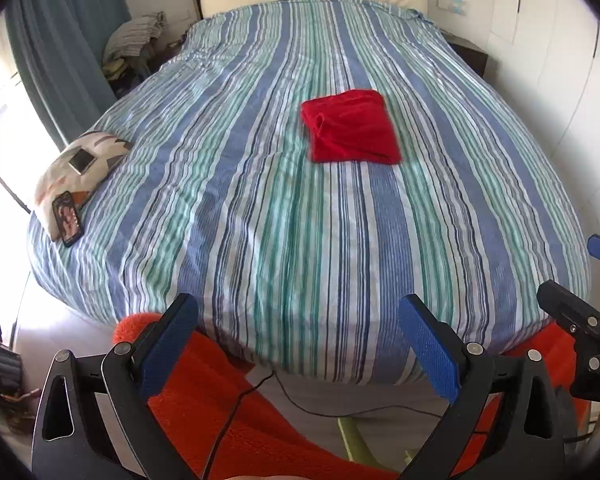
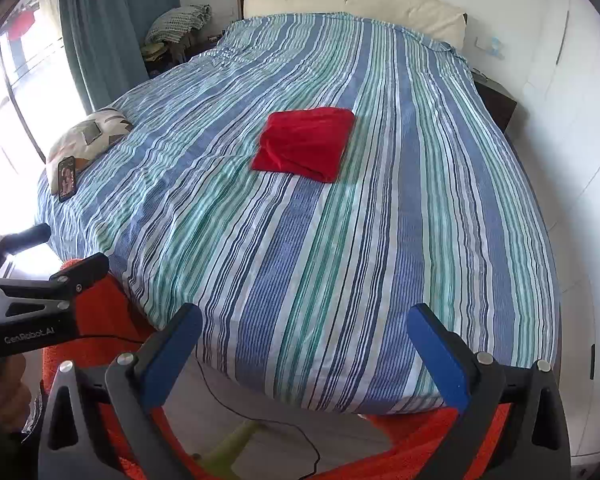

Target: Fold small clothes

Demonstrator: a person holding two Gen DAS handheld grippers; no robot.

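A red garment (image 1: 350, 126) lies folded into a rough square on the striped bedspread (image 1: 260, 220), past the middle of the bed; it also shows in the right wrist view (image 2: 306, 142). My left gripper (image 1: 300, 344) is open and empty, held back off the foot of the bed, far from the garment. My right gripper (image 2: 306, 354) is open and empty too, also beyond the bed's foot edge. The left gripper's body shows at the left of the right wrist view (image 2: 36, 300).
A patterned pillow (image 1: 82, 168) with two phones (image 1: 69, 218) on it lies at the bed's left edge. An orange rug (image 1: 228, 412) and a black cable (image 1: 260, 384) lie on the floor below. White wardrobe doors (image 1: 556, 80) stand right; curtain (image 1: 68, 40) left.
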